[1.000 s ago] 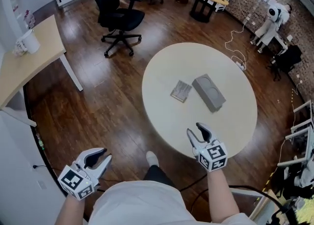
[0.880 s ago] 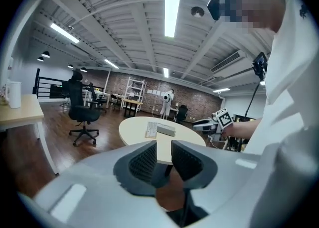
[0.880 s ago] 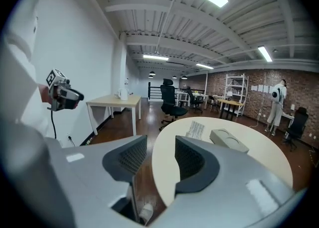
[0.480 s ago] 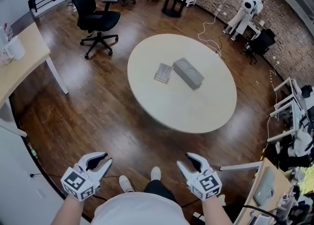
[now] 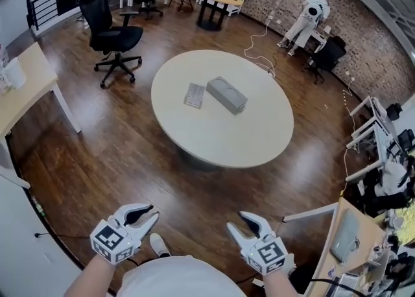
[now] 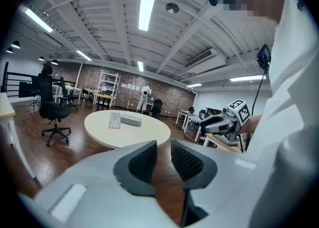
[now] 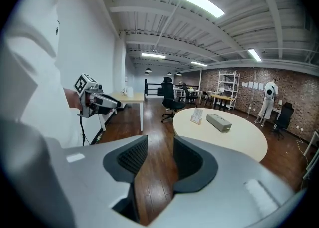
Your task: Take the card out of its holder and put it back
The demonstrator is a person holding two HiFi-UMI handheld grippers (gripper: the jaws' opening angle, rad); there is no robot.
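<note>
A grey oblong box (image 5: 226, 95) lies on the round cream table (image 5: 220, 140), with a flat ribbed grey piece (image 5: 194, 95) just to its left; no separate card can be made out at this distance. Both grippers hang low by my body, well short of the table, over the wooden floor. My left gripper (image 5: 150, 214) is open and empty. The jaws of my right gripper (image 5: 237, 222) are closing slightly, wide apart, with nothing between them. In the left gripper view the jaws (image 6: 163, 147) frame the floor, the box (image 6: 130, 120) far ahead. The right gripper view (image 7: 160, 142) shows the same box (image 7: 218, 122).
A black office chair (image 5: 110, 33) stands beyond the table's left side. A light wooden desk (image 5: 26, 88) is at the far left. Another desk with a laptop (image 5: 353, 237) sits close on my right. A white cable (image 5: 259, 56) trails on the floor behind the table.
I have stepped back from the table, which now lies farther off. My right gripper came away from the table's near edge to beside my body. Nothing was picked up.
</note>
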